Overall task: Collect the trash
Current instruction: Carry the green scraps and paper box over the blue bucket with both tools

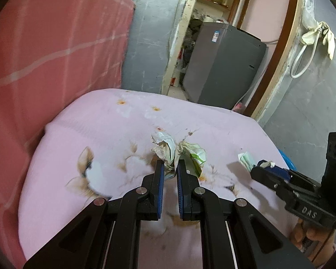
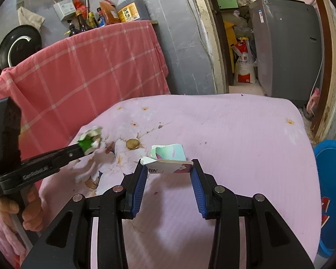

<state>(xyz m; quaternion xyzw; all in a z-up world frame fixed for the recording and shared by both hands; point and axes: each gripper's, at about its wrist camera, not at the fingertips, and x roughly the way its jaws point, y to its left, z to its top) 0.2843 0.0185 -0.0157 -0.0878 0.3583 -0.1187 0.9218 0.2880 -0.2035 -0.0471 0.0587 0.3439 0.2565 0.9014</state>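
Note:
My left gripper point(image 1: 170, 168) is shut on a crumpled white-and-green paper wad point(image 1: 179, 151), held just above the pink flowered cloth point(image 1: 114, 130). In the right wrist view the same left gripper point(image 2: 87, 149) comes in from the left with the wad point(image 2: 90, 137) at its tip. My right gripper point(image 2: 169, 167) is shut on a torn, folded piece of pale green and white card point(image 2: 168, 157), its pads pressing the two ends. In the left wrist view the right gripper point(image 1: 261, 168) shows at the right edge with the card point(image 1: 246, 160) sticking out.
A small round brownish lump point(image 2: 132, 143) lies on the cloth between the grippers. A blue bucket point(image 2: 331, 179) stands below the table's right edge. A red checked cloth point(image 2: 89, 71) hangs at the left. A grey washing machine point(image 2: 284, 44) fills the doorway behind.

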